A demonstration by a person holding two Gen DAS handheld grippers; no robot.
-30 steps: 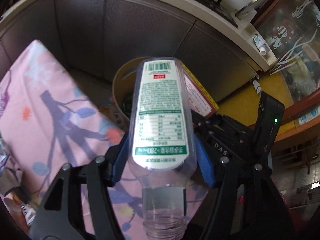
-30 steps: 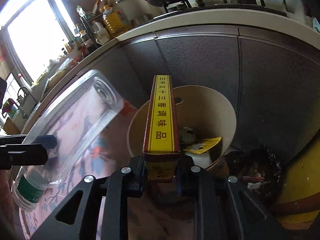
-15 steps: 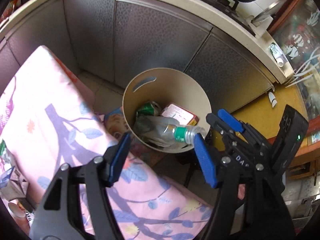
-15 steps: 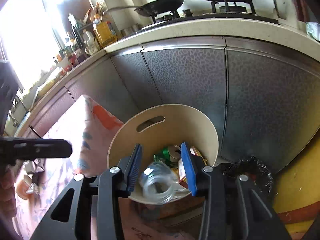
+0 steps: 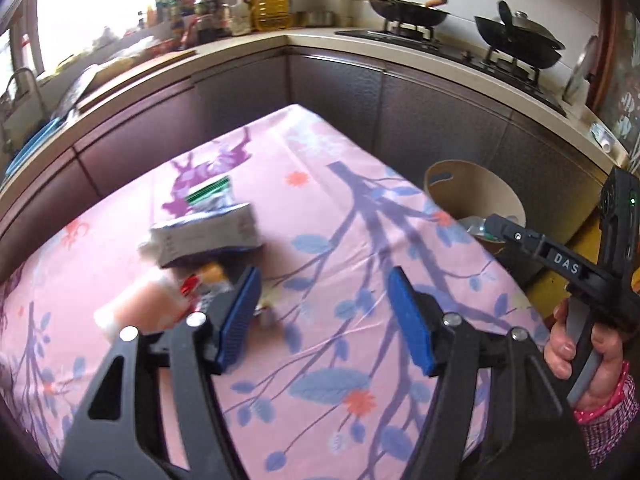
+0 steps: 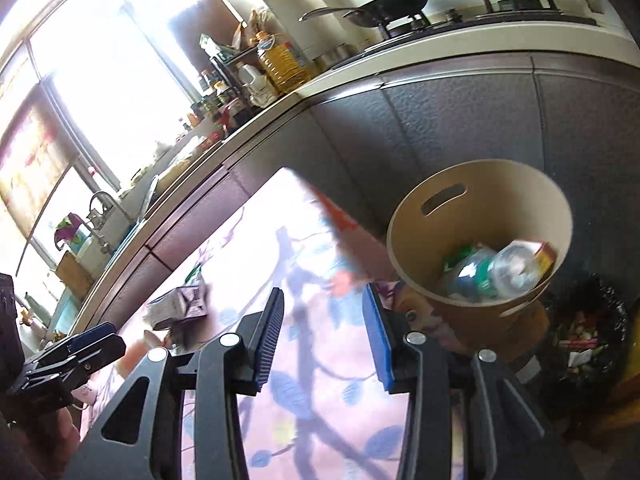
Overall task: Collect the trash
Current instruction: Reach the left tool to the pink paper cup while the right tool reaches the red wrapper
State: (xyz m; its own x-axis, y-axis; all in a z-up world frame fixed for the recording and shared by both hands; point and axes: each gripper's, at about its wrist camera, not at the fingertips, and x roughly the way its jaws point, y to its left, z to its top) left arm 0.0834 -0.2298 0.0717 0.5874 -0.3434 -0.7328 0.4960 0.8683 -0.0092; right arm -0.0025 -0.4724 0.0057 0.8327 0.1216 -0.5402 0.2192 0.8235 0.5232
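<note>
Both claws stand released with nothing between their blue pads: the left claw (image 5: 324, 316) over the pink flowered surface (image 5: 340, 216), the right claw (image 6: 326, 336) near its edge. Its jaws have just been opening. A clear bottle (image 6: 508, 268) and a yellow box (image 6: 544, 250) lie in the tan bin (image 6: 480, 200) beside the surface. A grey carton (image 5: 208, 236) and blurred wrappers (image 5: 200, 280) lie on the cloth.

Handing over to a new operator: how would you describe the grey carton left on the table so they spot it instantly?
Find the table with the pink floral cloth. On its left half sits a small cluster of litter, and the grey carton lies flat at the cluster's far side. It is the only boxy, pale grey piece; the green-edged wrapper behind it is flat.
</note>
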